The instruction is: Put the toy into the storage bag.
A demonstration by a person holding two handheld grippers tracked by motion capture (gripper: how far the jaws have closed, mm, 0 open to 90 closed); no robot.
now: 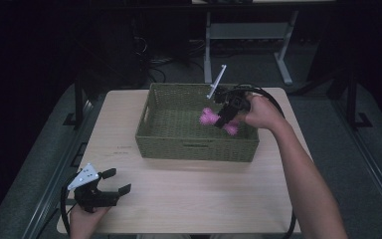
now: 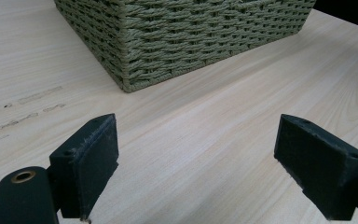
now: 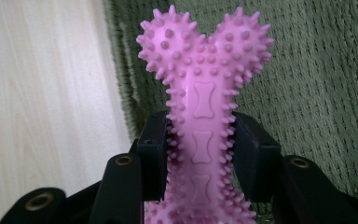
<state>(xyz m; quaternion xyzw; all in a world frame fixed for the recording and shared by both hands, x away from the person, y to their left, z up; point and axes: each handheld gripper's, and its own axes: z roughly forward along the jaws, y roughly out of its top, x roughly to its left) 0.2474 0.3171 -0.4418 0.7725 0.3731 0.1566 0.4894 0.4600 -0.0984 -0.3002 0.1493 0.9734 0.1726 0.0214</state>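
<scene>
Table: light wooden table top [image 1: 194, 194], rectangular, on a dark floor.
Basket: olive-green woven rectangular basket [image 1: 194, 147], on the far half of the table.
Toy: pink spiky bone-shaped rubber toy [image 1: 210, 118], above the right part of the basket.
Right gripper [image 1: 225, 119]: black, jaws closed on the toy.
Left gripper [image 1: 115, 183]: near left corner, jaws apart, nothing between them.

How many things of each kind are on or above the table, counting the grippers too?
Woven green basket: 1
Pink spiked bone toy: 1, held over the basket by the right gripper
Two-jaw grippers: 2, the right gripper and the left gripper, which is open near the table's front edge
Total: 4
</scene>
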